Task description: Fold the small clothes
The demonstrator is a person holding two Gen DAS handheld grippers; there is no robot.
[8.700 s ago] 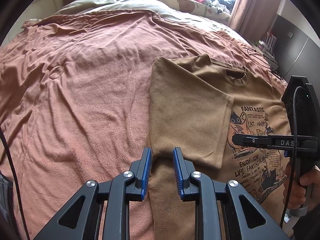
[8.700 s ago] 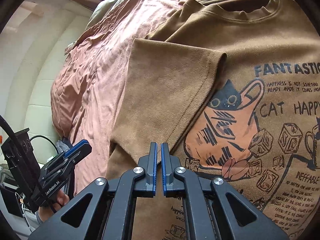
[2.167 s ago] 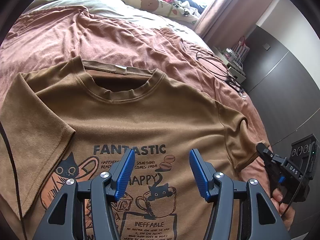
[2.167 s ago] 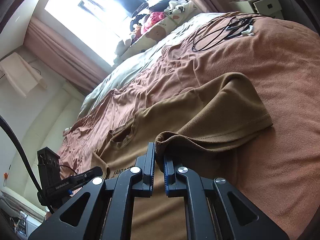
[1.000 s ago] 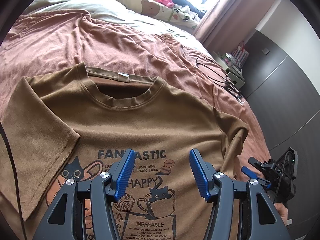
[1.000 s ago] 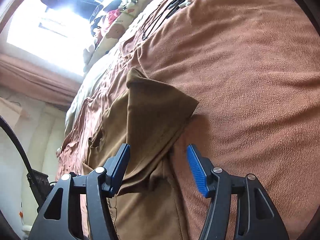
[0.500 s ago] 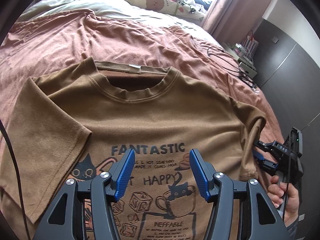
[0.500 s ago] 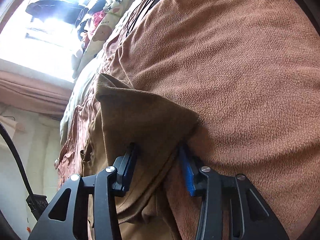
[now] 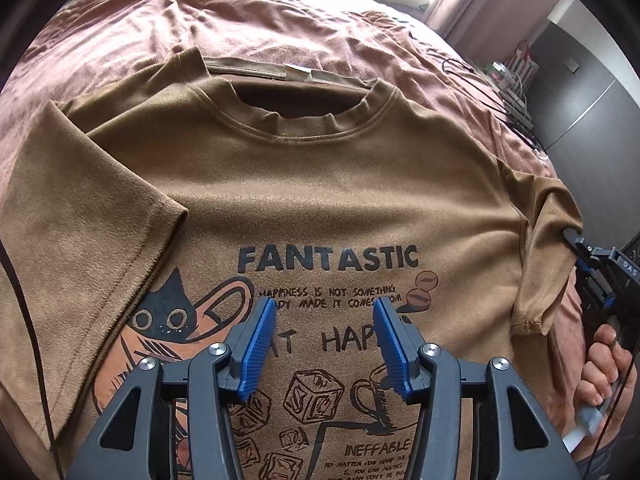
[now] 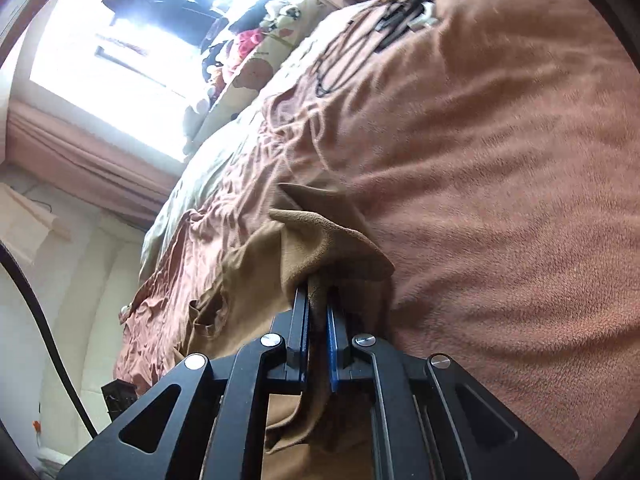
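I saw the brown cat-print T-shirt (image 9: pixel 320 184) flat on the bed (image 9: pixel 280 32), my right gripper (image 10: pixel 318 312) clamping its sleeve (image 10: pixel 320 240), left gripper (image 9: pixel 324 320) fingers closing, nothing between.

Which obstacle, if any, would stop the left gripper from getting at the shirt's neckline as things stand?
Probably none. The left gripper hangs over the printed chest of the T-shirt, jaws closing on nothing, and only flat fabric lies between it and the neckline. The right gripper grips the far sleeve, off to the side.
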